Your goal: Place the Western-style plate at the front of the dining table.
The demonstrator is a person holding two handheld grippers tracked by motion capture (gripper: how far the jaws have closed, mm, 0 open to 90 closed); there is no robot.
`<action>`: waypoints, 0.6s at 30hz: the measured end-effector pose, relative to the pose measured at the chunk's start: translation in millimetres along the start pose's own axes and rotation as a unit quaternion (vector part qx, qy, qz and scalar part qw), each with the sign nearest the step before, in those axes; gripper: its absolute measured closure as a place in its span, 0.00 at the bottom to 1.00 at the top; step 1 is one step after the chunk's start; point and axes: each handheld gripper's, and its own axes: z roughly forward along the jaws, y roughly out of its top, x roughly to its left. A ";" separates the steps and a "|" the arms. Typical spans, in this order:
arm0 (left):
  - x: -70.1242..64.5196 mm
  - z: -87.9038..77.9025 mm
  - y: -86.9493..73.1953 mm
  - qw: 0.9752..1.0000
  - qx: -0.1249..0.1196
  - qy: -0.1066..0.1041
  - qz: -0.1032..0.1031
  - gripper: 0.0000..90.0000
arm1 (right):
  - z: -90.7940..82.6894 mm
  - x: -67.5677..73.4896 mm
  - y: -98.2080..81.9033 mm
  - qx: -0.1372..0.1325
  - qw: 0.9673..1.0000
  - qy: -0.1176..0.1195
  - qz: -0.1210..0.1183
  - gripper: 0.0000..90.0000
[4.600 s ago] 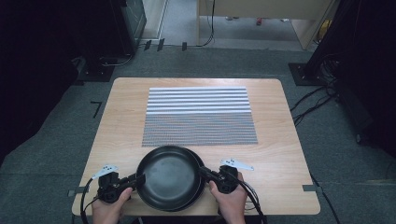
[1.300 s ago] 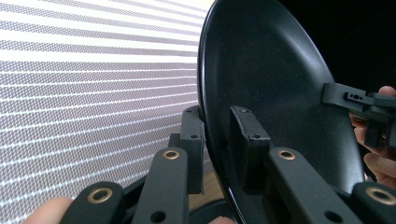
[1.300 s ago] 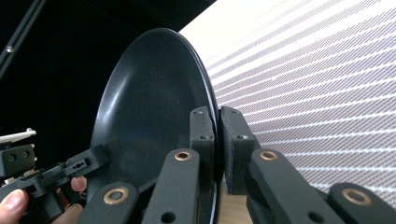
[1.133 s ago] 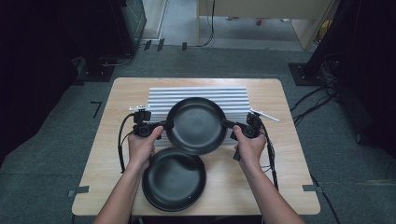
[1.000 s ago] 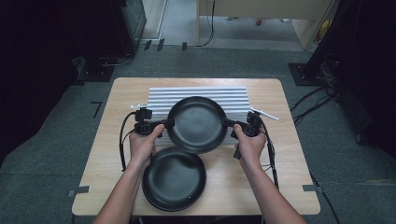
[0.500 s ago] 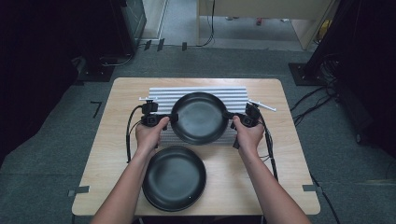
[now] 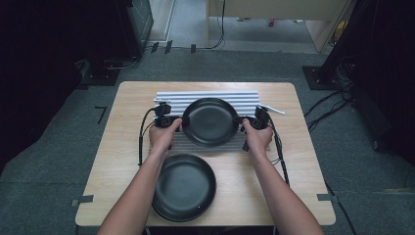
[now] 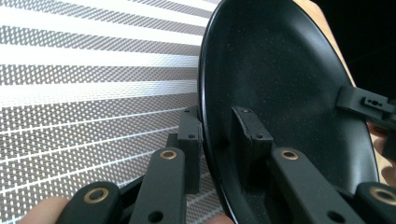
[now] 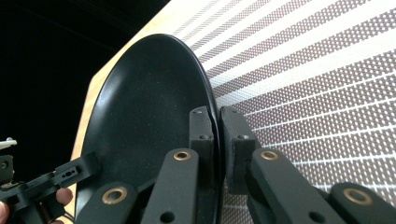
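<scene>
High view: wooden bench (image 7: 122,161); striped mat (image 7: 205,96) at its far half; one black plate (image 7: 183,187) on the near edge; second black plate (image 7: 210,121) over the mat, rim pinched by left gripper (image 7: 172,122) and right gripper (image 7: 244,121). Advice: lower level, release both together.

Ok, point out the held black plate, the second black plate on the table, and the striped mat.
held black plate (image 7: 210,120), high view, centre of its inner face.
second black plate (image 7: 184,187), high view, centre of its inner face.
striped mat (image 7: 210,93), high view, bare far edge beyond the held plate.
</scene>
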 end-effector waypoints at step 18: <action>7.3 24.0 12.1 1.000 0.012 0.022 -0.017 0.84 | 22.0 -16.5 3.6 -0.009 1.000 -0.013 0.019 0.94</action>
